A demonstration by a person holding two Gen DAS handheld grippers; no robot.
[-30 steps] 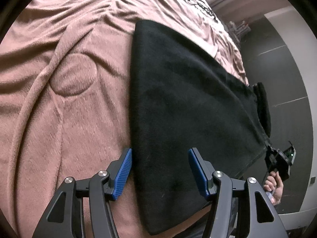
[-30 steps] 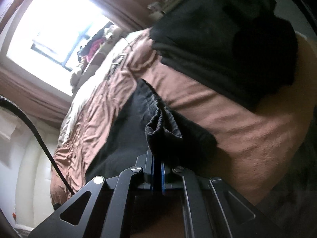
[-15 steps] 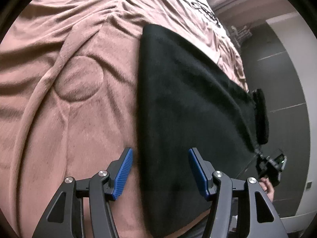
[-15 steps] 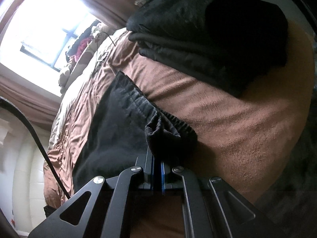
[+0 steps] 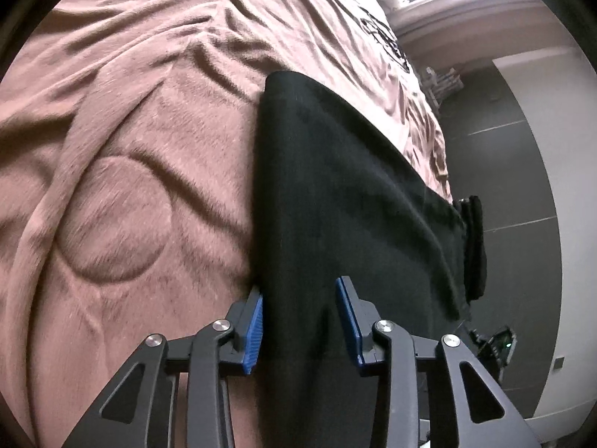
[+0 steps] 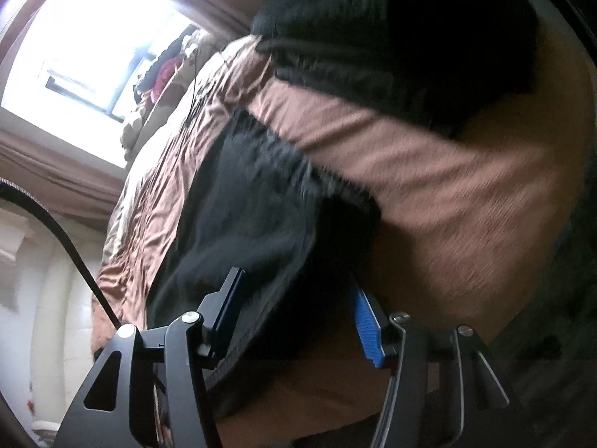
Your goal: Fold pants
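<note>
Left wrist: left gripper [image 5: 298,321] released, jaws straddling the near edge of the black pants [image 5: 335,194], which lie flat ahead of it on the brown blanket [image 5: 123,171]. Right gripper [image 6: 298,321] also released, waistband end between its jaws. Judgement: push both deeper over the edge, catch every layer, clamp together so the fold lands square.
</note>
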